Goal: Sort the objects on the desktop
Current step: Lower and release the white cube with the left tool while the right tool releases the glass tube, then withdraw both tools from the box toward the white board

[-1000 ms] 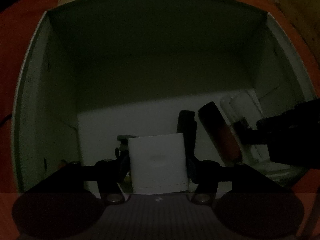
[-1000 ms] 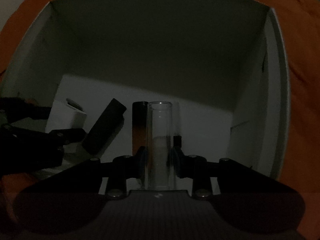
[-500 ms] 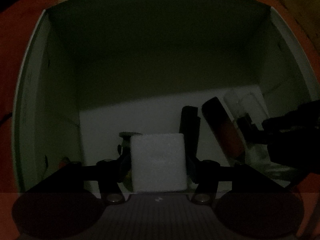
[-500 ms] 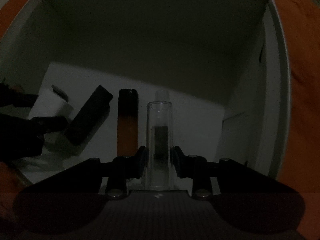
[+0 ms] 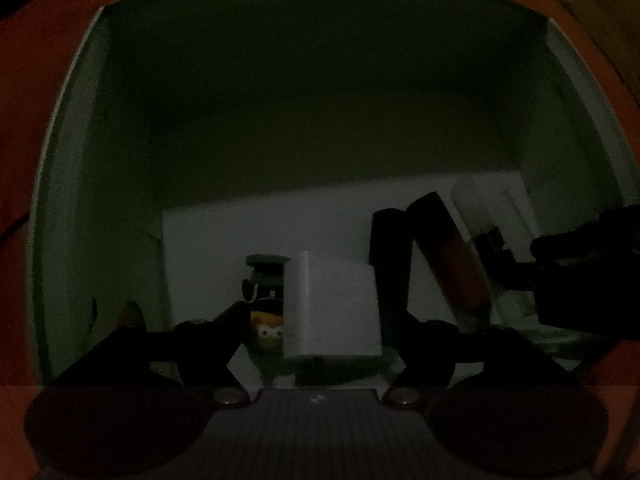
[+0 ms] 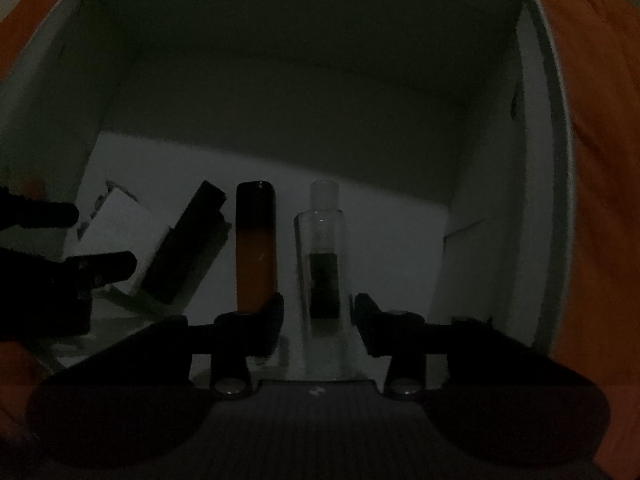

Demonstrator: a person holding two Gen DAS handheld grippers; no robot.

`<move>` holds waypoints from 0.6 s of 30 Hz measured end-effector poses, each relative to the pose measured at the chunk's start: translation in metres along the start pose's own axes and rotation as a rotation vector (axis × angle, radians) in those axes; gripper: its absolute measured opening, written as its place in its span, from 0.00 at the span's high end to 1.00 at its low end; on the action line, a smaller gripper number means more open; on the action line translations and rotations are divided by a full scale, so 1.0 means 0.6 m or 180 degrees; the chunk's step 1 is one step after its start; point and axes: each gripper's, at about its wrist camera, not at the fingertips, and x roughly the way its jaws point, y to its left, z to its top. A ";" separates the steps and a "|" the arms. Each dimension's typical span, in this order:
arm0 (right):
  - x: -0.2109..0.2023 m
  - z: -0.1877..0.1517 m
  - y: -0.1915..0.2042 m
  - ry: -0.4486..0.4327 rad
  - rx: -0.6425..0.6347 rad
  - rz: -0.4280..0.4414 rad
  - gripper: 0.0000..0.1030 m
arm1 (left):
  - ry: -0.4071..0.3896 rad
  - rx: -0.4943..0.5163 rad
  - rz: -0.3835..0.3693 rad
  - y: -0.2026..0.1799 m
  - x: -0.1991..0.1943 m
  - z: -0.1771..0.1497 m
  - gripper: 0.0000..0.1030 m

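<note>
Both grippers reach into a deep white box (image 5: 100, 200), dimly lit. My left gripper (image 5: 320, 316) is open, its fingers apart from a white cube (image 5: 332, 308) that sits tilted on the box floor between them. My right gripper (image 6: 318, 312) is open, with a clear bottle (image 6: 320, 256) lying on the floor between its fingers. An orange-and-black tube (image 6: 256, 244) and a black bar (image 6: 188, 248) lie left of the bottle. The cube also shows at left in the right wrist view (image 6: 116, 224).
A small figurine with a dark cap (image 5: 266, 300) stands left of the cube. The box walls (image 6: 532, 160) rise high on all sides. Orange cloth (image 6: 600, 120) surrounds the box. The left gripper shows at the left edge of the right wrist view (image 6: 72, 256).
Both grippers have opened. The white cube has dropped from the left jaws and turned on the floor. The clear bottle now lies on the floor, free of the right jaws.
</note>
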 end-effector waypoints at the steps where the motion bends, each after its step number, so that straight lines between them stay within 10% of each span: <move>1: -0.002 0.002 0.001 -0.0005 0.0030 0.0022 0.57 | -0.0004 -0.0018 -0.0019 0.001 -0.004 0.002 0.32; 18: -0.145 0.081 -0.016 -0.0598 0.0299 0.0452 0.52 | -0.0615 -0.0475 -0.0571 0.023 -0.155 0.075 0.20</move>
